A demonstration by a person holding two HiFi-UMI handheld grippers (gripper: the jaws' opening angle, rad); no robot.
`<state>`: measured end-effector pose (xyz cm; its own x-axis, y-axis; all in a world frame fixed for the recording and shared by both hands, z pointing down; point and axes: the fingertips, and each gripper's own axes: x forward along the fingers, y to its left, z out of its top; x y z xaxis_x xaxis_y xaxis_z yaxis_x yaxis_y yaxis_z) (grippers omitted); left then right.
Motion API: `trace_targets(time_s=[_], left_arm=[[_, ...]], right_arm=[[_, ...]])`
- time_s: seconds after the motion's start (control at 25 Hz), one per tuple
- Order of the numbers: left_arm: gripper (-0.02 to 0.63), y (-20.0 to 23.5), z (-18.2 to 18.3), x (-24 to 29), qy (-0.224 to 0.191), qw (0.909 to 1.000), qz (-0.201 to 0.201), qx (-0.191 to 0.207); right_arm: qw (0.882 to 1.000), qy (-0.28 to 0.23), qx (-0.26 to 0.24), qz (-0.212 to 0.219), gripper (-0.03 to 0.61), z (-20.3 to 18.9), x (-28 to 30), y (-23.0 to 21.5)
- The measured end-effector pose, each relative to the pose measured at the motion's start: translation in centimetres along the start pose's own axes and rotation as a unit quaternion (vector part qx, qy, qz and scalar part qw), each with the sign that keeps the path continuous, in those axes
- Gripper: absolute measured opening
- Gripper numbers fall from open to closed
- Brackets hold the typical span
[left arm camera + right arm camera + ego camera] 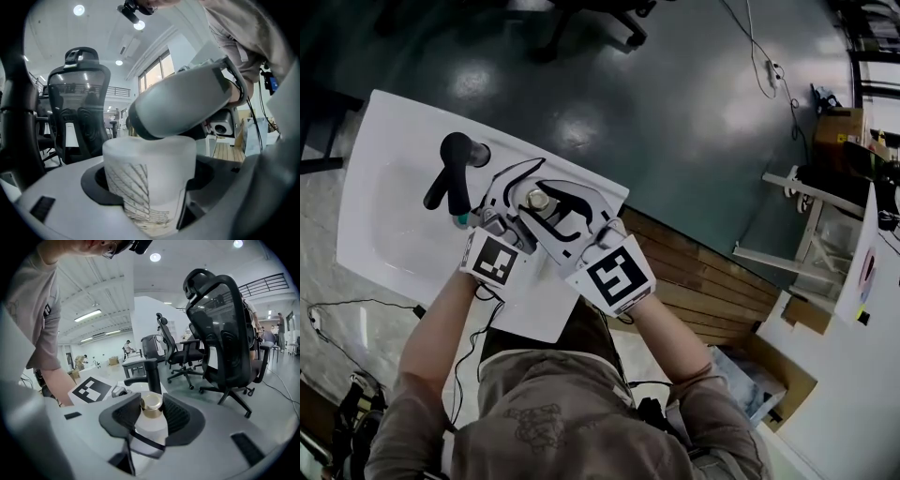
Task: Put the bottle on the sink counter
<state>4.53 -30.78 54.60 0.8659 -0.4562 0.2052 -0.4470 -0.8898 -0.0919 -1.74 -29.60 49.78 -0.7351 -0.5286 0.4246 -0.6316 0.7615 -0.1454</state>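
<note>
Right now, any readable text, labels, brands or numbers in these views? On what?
No readable words or numbers in any view.
bottle: a line drawing only, no lettering to make out.
left marker cube and right marker cube: black-and-white square patterns, not text.
white panel at the head view's right edge: coloured print, too small to read.

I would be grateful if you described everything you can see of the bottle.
The bottle is small, with a frosted white body bearing a dark leaf-like print and a shiny gold cap. It stands roughly upright over the white sink counter, beside the black faucet. The left claw grips its body, and the right claw closes near its shoulder. Whether its base touches the counter is hidden.
</note>
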Motion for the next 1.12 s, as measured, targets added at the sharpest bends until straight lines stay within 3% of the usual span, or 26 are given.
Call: trace_targets(time_s=[0.44, 1.12], left_arm=[[0.345, 0.4, -2.0, 0.1, -0.018, 0.9998, 0.005, -0.011], [0.345, 0.5, -2.9, -1.3, 0.016, 0.9990, 0.034, -0.024]], right_arm=[[0.999, -0.028, -0.017, -0.020, 0.144, -1.5, 1.6, -0.1], [0.998, -0.015, -0.035, -0.045, 0.143, -1.6, 1.1, -0.5]])
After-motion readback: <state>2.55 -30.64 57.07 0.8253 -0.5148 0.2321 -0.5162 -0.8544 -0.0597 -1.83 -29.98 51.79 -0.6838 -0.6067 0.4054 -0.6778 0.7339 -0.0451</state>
